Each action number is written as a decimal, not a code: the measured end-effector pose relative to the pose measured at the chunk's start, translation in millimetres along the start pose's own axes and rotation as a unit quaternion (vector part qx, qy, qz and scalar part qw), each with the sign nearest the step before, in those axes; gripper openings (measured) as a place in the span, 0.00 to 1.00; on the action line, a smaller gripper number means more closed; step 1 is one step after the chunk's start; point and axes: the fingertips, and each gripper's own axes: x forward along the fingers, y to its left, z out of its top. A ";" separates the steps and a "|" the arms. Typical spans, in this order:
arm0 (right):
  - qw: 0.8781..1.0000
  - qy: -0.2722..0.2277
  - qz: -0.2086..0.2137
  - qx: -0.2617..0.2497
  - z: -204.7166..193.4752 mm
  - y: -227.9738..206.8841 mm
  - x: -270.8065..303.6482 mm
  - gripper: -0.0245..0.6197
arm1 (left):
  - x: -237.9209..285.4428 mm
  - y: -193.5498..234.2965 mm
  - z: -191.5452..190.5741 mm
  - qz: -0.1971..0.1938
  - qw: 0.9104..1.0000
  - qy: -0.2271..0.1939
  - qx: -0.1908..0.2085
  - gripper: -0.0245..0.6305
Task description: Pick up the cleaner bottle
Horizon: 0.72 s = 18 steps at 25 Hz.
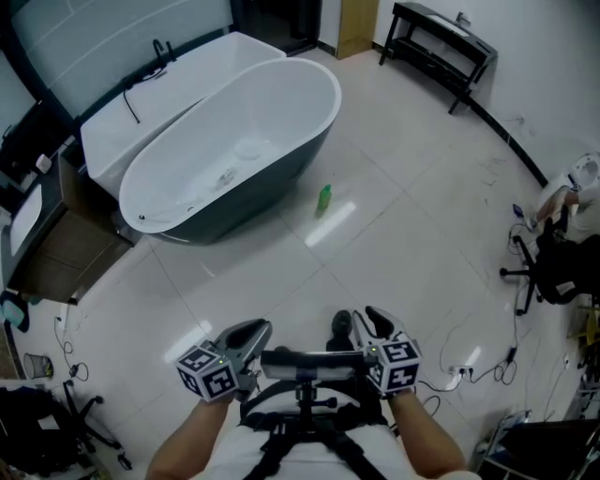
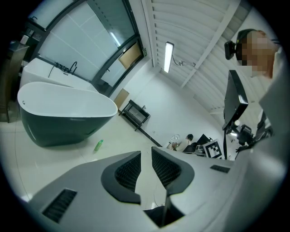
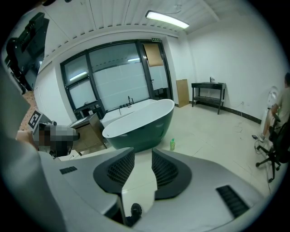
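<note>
We hold the left gripper and the right gripper side by side at the near edge of the scene, above the white floor. Each has its jaws a little apart with nothing between them. The green cleaner bottle stands upright on the floor far ahead of us, just to the right of the dark outer wall of the bathtub, well apart from both grippers.

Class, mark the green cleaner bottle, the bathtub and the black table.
green cleaner bottle [image 1: 323, 198], head view, middle of its body.
bathtub [image 1: 274, 183], head view, dark outer wall.
black table [image 1: 424, 15], head view, bare top.
</note>
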 end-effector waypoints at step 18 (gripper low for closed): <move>0.999 -0.003 0.045 -0.011 69.3 -95.9 50.0 0.22 | 118.3 -20.5 43.6 0.023 1.000 0.002 0.004 0.15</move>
